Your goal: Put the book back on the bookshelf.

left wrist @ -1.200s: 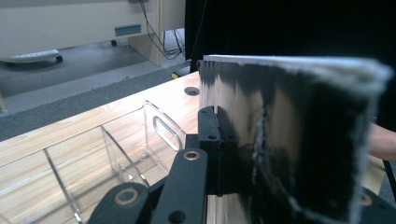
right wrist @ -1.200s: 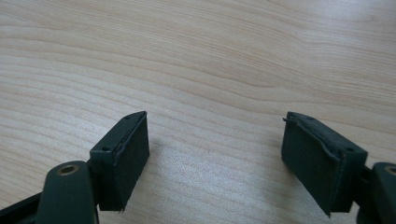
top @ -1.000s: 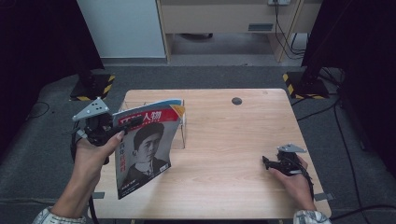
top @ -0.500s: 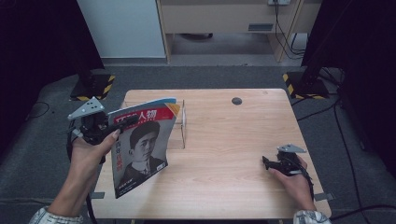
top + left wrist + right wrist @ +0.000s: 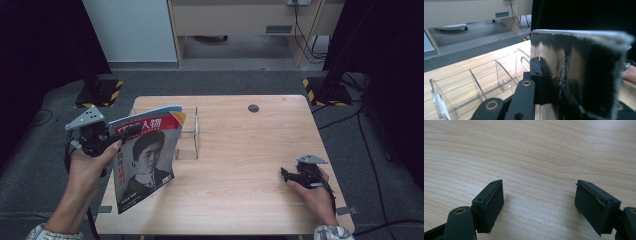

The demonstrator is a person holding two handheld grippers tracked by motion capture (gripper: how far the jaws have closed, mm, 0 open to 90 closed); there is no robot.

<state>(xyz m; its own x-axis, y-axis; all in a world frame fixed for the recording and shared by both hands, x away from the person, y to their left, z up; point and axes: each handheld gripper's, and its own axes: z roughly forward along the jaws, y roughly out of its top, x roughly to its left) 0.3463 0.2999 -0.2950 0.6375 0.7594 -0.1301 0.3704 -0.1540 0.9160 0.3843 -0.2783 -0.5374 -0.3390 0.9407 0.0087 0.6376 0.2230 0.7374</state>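
Magazine (image 5: 145, 160) is held clamped upright by left gripper (image 5: 107, 142) beside rack (image 5: 192, 132); slotting in likely follows. Right gripper (image 5: 292, 176) is rested open.

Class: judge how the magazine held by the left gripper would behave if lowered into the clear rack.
The magazine, clamped near one edge by the left gripper, hangs tilted, so probably floppy. Its glossy cover may slide. The clear rack looks light and might shift if bumped.
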